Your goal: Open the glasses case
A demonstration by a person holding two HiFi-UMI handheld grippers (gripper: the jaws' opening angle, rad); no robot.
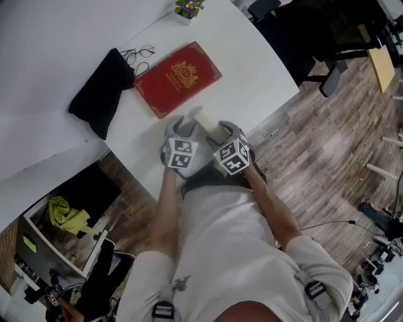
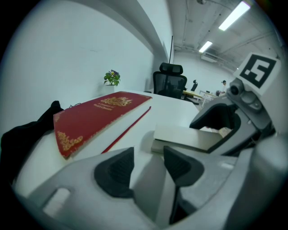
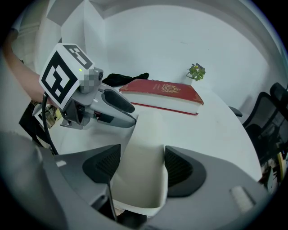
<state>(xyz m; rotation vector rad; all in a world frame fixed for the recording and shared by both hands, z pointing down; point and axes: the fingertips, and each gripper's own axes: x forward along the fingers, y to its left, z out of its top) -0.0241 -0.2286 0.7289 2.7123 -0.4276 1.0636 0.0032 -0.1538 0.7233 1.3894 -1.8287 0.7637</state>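
Note:
A cream glasses case [image 1: 206, 122] lies shut on the white table [image 1: 264, 69] near its front edge. In the right gripper view the case [image 3: 144, 148] runs between the two pads of my right gripper [image 3: 141, 168], and both pads press its sides. My left gripper [image 1: 182, 126] sits just left of the case. Its jaws [image 2: 148, 168] stand a little apart with only table between them, and the case [image 2: 189, 137] lies ahead to the right. Seen from the right gripper, the left gripper's fingertips [image 3: 121, 110] rest at the case's far left side.
A red book [image 1: 177, 78] lies behind the case. Left of it are a black pouch [image 1: 101, 94] and a pair of glasses [image 1: 138, 55]. A small potted plant [image 1: 187, 9] stands at the far edge. Black office chairs [image 1: 327, 38] stand beyond the table on the right.

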